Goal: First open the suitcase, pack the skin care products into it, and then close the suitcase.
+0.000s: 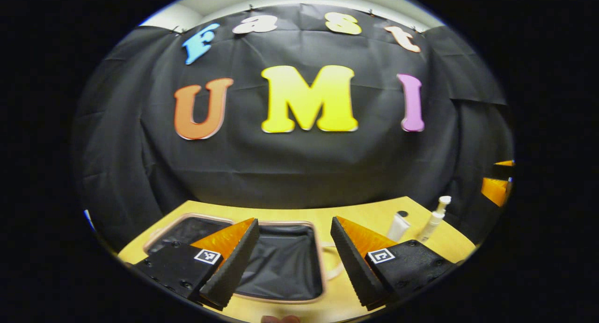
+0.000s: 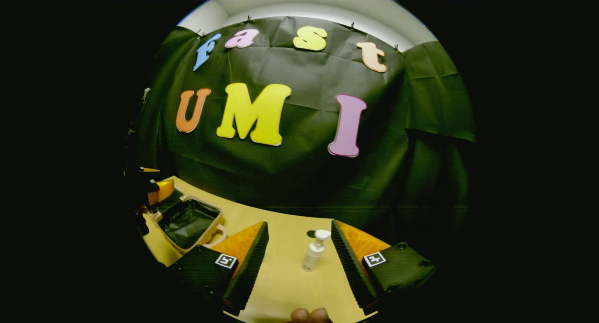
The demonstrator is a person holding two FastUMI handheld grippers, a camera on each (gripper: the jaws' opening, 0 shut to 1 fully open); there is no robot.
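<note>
In the left gripper view, the left gripper [image 1: 295, 241] hangs above the desk [image 1: 365, 215] with its jaws spread wide and nothing between them. Directly ahead of it and slightly below lies the suitcase [image 1: 281, 267], open and flat on the desk, its pale pinkish rim framing a dark fabric lining; one half sits between the two fingers, the other half reaches off to the gripper's left, partly hidden behind the left finger. A loop of the suitcase's handle shows just beside the inner edge of the right finger. Farther ahead and to the gripper's right, two skin care products stand upright on the desk near each other: a white tube [image 1: 398, 225] with a dark cap, and beside it a slim white pump bottle [image 1: 434, 217]. At the far right edge of that view part of the right gripper [image 1: 497, 185] shows. In the right gripper view, the right gripper [image 2: 299, 245] is likewise wide open and holds nothing. The pump bottle [image 2: 314, 250] stands upright on the desk [image 2: 281, 276] straight ahead, between the two fingers but touching neither, closer to the right one. Well off to this gripper's left lies the open suitcase [image 2: 189, 222], with the left gripper [image 2: 157, 189] above its far side. A fingertip of the holding hand shows at the bottom edge of each view.
</note>
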